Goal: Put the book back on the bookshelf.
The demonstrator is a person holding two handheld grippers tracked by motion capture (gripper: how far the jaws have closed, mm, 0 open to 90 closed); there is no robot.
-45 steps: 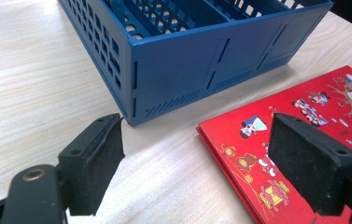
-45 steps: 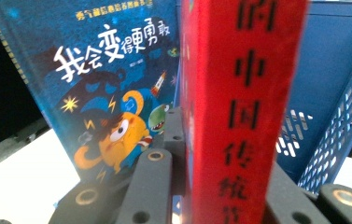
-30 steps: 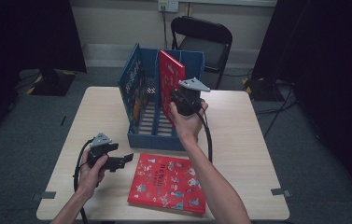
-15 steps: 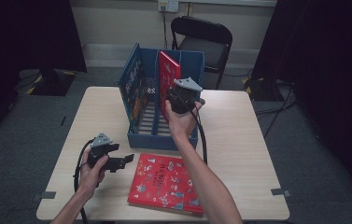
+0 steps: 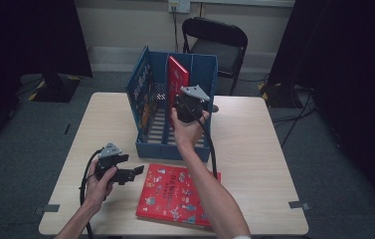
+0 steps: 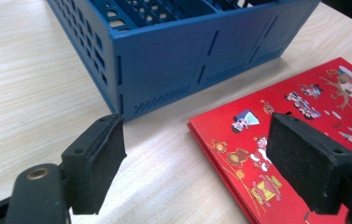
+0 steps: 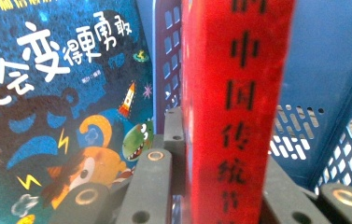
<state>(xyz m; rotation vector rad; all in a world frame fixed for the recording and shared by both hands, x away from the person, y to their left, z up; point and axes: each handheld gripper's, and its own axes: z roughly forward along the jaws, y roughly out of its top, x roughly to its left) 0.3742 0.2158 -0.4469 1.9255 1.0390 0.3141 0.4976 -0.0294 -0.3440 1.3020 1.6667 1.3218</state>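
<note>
A blue slotted rack (image 5: 175,145) stands mid-table. My right gripper (image 5: 181,103) is shut on the spine of a red book (image 5: 177,78), which it holds upright in the rack's middle slot. In the right gripper view the red book (image 7: 239,93) sits between the jaws, with a blue picture book (image 7: 61,93) upright to its left. That blue book (image 5: 144,97) leans in the rack's left slot. A second red book (image 5: 175,196) lies flat in front of the rack. My left gripper (image 5: 136,172) rests open on the table beside it, nothing between its pads (image 6: 94,163).
The table (image 5: 254,149) has bare wood to the right of the rack and along its left side. A black folding chair (image 5: 220,42) stands behind the far edge. Cables trail from both grippers across the tabletop.
My right hand has shifted a little left and lower with the red book still gripped. The left hand and the flat book have not moved.
</note>
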